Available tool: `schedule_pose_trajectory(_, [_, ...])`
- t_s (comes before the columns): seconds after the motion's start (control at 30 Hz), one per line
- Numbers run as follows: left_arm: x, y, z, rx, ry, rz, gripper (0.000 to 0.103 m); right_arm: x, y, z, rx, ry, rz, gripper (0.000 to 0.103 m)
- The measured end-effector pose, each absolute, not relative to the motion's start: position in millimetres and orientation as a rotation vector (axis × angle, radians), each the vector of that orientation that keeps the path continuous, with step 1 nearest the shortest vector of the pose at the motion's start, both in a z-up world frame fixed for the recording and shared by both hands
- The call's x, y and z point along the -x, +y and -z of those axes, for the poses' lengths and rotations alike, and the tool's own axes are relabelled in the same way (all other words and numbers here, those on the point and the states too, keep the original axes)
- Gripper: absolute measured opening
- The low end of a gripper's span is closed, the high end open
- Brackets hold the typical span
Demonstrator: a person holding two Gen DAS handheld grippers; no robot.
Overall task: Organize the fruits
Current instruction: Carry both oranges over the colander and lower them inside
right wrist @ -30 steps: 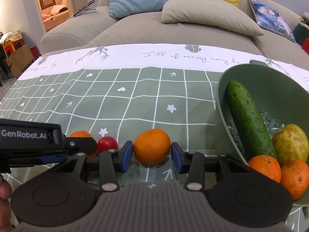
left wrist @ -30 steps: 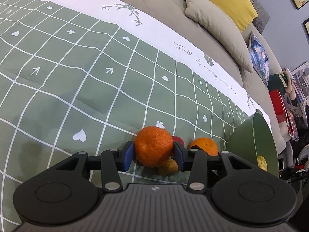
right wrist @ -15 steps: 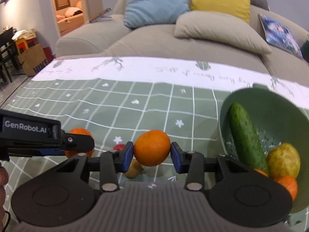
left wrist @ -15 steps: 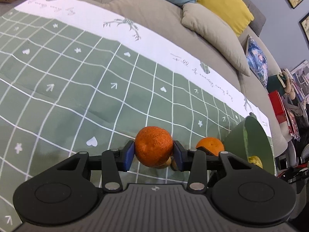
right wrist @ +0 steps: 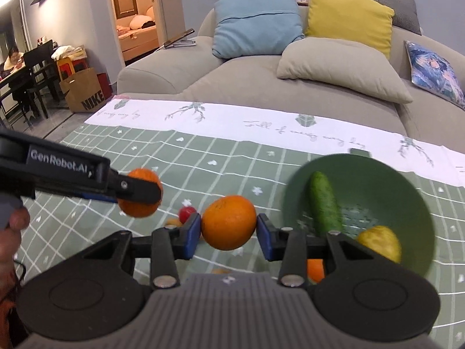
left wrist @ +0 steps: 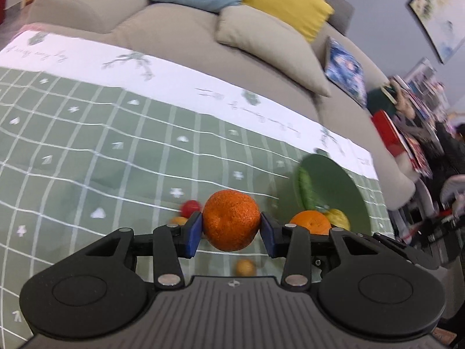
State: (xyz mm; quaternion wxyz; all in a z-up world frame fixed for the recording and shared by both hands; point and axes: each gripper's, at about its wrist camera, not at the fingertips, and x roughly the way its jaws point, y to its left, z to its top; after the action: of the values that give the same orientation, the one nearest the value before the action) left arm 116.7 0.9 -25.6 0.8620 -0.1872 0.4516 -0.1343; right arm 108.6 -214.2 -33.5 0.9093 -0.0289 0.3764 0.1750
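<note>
step: carry to bowl, both oranges clear of cloth | left gripper (left wrist: 231, 225) clamped on pebbly tangerine (left wrist: 231, 221) | right gripper (right wrist: 228, 226) clamped on smooth orange (right wrist: 228, 222) | next: likely swing both over round green plastic bowl (right wrist: 418, 192), release gently, fruit rolls | bowl holds bumpy cucumber (right wrist: 324, 200), small fruits left on checked cloth (right wrist: 226, 157)

orange oranges (right wrist: 228, 222); green colander (right wrist: 407, 180); green white-grid cloth (right wrist: 232, 163).
</note>
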Motion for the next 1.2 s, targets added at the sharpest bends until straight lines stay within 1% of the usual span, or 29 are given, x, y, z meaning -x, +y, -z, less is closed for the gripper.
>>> schedule_pose_trajectory(0.3, [-132, -70, 13, 0.319, 0.967, 0.451, 0.047, -110, -281, 22, 0.108, 0.807, -0.313, 0.038])
schedule_pose_trajectory(0.63, [-177, -145, 13, 0.246, 1.035, 0.551, 0.047, -147, -332, 23, 0.184, 0.852, -0.282, 0.038])
schedule_pose_trajectory(0.87, [-209, -172, 35, 0.219, 1.111, 0.522, 0.047, -179, -351, 34, 0.216, 0.88, -0.285, 0.038])
schedule_pose_trajectory(1.2, [-234, -186, 58, 0.187, 1.203, 0.514, 0.047, -206, -354, 62, 0.241, 0.933, -0.33, 0.038])
